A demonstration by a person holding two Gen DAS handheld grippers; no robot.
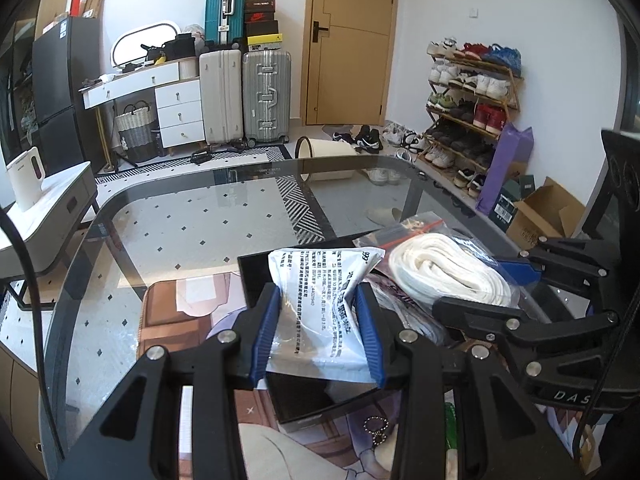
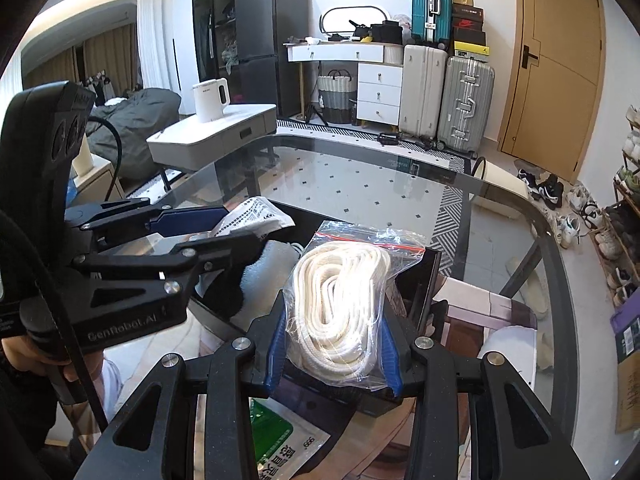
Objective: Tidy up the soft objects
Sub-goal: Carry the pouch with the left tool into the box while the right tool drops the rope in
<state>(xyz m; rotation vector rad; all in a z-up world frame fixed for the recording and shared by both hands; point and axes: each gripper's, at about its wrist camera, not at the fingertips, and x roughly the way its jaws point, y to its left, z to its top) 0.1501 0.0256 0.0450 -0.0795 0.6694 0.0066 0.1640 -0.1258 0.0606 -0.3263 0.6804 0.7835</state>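
My left gripper is shut on a white printed soft packet, held above a black box on the glass table. My right gripper is shut on a clear zip bag of coiled white rope, also over the black box. In the left wrist view the rope bag and the right gripper sit to the right. In the right wrist view the left gripper with the packet is at the left. A green and white packet lies below.
A printed mat lies on the glass table under the box. A white side table with a kettle stands beyond the table's left edge. Suitcases, a shoe rack and a door line the far side.
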